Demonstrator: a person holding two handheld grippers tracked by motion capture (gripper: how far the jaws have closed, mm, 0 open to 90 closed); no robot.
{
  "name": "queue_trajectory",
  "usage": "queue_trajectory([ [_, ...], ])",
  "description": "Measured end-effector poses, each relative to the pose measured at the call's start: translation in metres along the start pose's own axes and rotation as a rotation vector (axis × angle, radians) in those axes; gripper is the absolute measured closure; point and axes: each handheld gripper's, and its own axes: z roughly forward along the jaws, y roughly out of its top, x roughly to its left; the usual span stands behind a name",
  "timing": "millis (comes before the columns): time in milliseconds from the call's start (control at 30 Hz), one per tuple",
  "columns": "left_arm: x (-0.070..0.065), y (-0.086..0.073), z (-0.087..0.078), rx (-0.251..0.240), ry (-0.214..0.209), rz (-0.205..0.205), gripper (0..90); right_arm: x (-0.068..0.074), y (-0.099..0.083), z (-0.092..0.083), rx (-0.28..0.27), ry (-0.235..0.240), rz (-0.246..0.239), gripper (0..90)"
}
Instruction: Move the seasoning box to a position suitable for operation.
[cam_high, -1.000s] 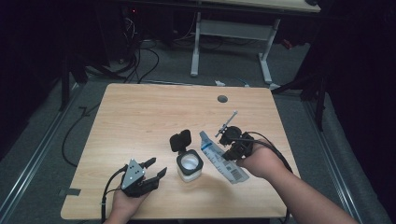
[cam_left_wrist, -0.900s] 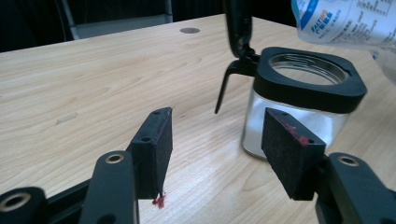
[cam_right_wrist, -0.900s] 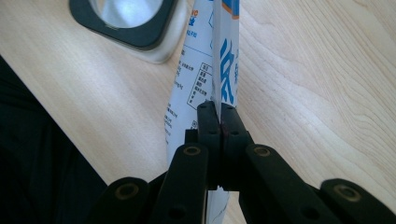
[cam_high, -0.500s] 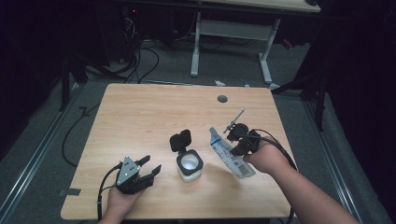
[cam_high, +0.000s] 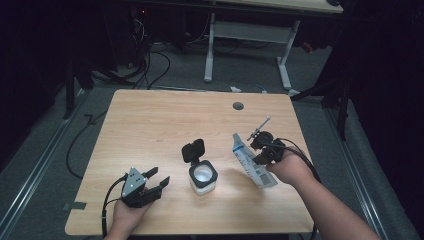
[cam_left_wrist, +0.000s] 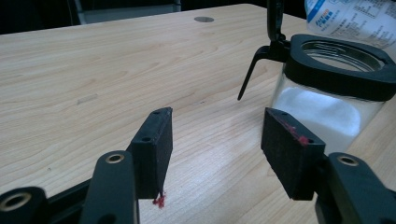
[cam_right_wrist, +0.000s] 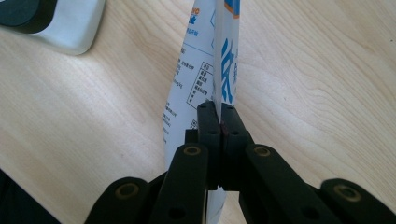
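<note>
- The right gripper (cam_high: 260, 149), held in the person's right hand (cam_high: 290, 167) near the table's right edge, has its jaws pressed together on the edge of a white packet (cam_high: 252, 167) printed in blue and black; in the right gripper view the two jaws meet on the packet (cam_right_wrist: 219, 60) with no gap between them.
- The left gripper (cam_high: 156, 181), held in the left hand (cam_high: 127, 212) at the front left of the wooden table (cam_high: 160, 125), has its jaws spread wide with nothing between them; in the left gripper view the two black pads (cam_left_wrist: 154, 149) stand well apart above bare wood, and neither touches anything.
- Between the two grippers stands a clear jar (cam_high: 202, 177) with a black collar, its hinged black lid (cam_high: 193, 150) flipped up and back; white powder fills the lower part of the jar (cam_left_wrist: 327, 102).
- The jar sits just beside the left gripper's right-hand pad in the left gripper view, apart from it, and to the left of the packet in the high view.
- A round dark grommet hole (cam_high: 238, 106) sits in the tabletop near the far edge, well apart from everything else.
- The packet is held edge-on and tilted, its long axis running from the far left down to the near right in the high view; the blue-printed end points away from the person, toward the jar's side of the table.
</note>
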Motion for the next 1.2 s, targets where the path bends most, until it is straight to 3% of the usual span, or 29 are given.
queue_trajectory([
  [400,-0.002,-0.001,-0.002,-0.006,-0.001,-0.009,43.9,-0.015,-0.023,-0.004,-0.164,-0.045,0.063,89.7],
  [800,-0.003,-0.003,-0.002,-0.005,0.005,-0.016,44.0,-0.015,-0.044,0.005,-0.293,-0.044,0.11,89.7],
  [900,-0.002,-0.004,-0.003,-0.005,0.006,-0.019,44.0,-0.014,-0.049,0.007,-0.349,-0.026,0.13,89.7],
  [967,-0.001,-0.004,-0.003,-0.004,0.01,-0.019,44.0,-0.012,-0.05,0.008,-0.356,-0.045,0.12,89.7],
  [1200,0.002,-0.004,-0.004,-0.006,0.017,-0.026,44.0,-0.012,-0.057,0.009,-0.466,-0.043,0.158,89.7],
])
